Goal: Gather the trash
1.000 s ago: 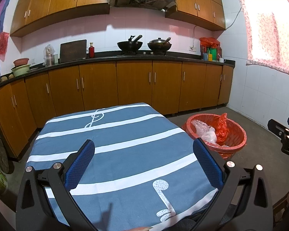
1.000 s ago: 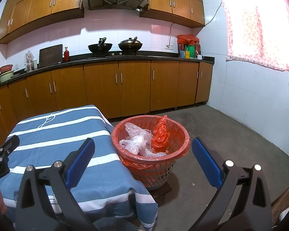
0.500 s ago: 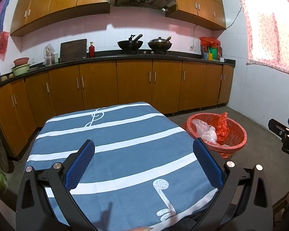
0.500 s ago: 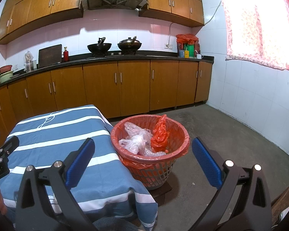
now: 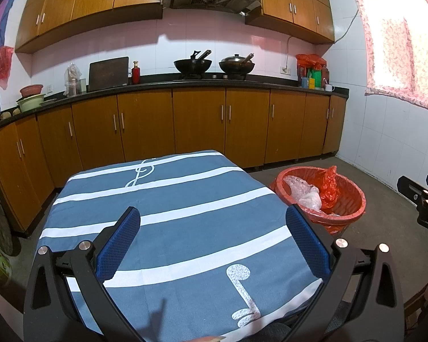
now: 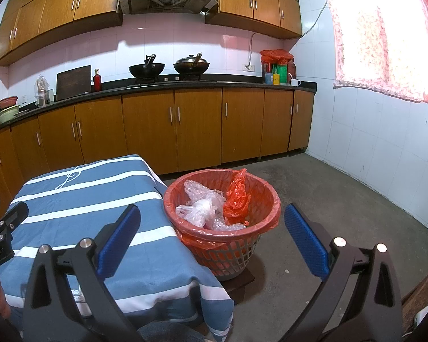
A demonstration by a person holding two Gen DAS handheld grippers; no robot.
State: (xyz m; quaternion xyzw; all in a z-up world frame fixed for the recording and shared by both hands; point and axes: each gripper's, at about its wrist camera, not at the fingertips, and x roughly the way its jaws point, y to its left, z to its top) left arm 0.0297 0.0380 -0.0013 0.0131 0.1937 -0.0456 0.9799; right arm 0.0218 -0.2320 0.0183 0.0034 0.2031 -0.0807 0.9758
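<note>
A grey basket with a red liner (image 6: 266, 196) stands on the floor right of the table; it also shows in the left wrist view (image 5: 349, 196). Inside lie clear plastic bags and bubble wrap (image 6: 204, 208) and a crumpled red bag (image 6: 236, 196). My left gripper (image 5: 212, 238) is open and empty above the near part of the blue striped tablecloth (image 5: 168, 199). My right gripper (image 6: 211, 233) is open and empty, in front of the basket and above the table's right edge (image 6: 168, 228).
Wooden cabinets (image 5: 199, 125) and a dark counter with two woks (image 5: 214, 64) run along the back wall. A white tiled wall (image 6: 385, 148) with a curtained window is at the right. Grey concrete floor (image 6: 314, 193) lies around the basket.
</note>
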